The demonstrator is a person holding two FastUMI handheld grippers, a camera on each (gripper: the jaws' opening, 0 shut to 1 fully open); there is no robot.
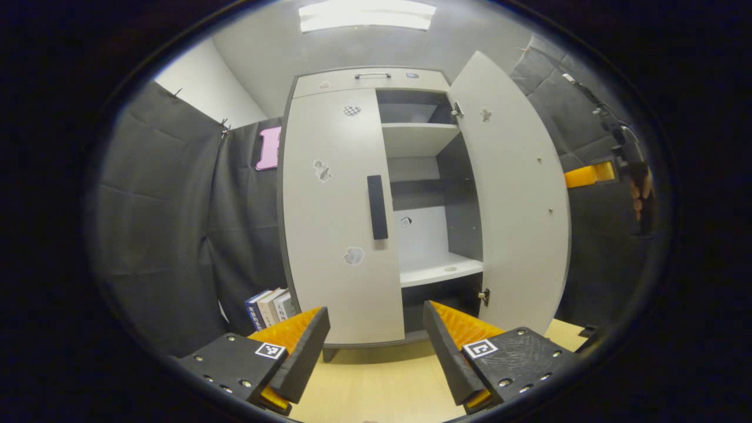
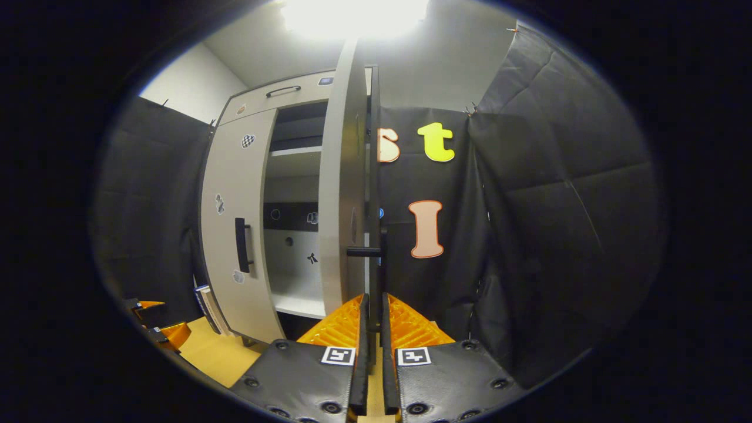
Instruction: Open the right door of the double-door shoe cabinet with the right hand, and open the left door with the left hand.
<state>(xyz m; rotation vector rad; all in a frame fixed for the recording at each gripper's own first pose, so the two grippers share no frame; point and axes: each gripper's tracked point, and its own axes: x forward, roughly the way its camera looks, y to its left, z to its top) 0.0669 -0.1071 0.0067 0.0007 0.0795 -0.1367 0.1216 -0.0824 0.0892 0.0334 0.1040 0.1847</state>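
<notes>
Risk: my right gripper (image 2: pixel 372 335) clamps the right door's black bar handle (image 2: pixel 376 276); overswing strains hinges. Pale grey right door (image 1: pixel 511 200) stands open. Left gripper (image 1: pixel 376 346) gapes, well short of the closed left door's black handle (image 1: pixel 378 207); misaligned approach could slip.

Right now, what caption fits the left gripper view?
Open left gripper faces the closed left door; right door is open.

Right door's handle (image 2: pixel 376 276) is partly hidden between the right hand-held gripper (image 2: pixel 373 329) fingers; books (image 1: pixel 271 306) partly behind cabinet
</notes>
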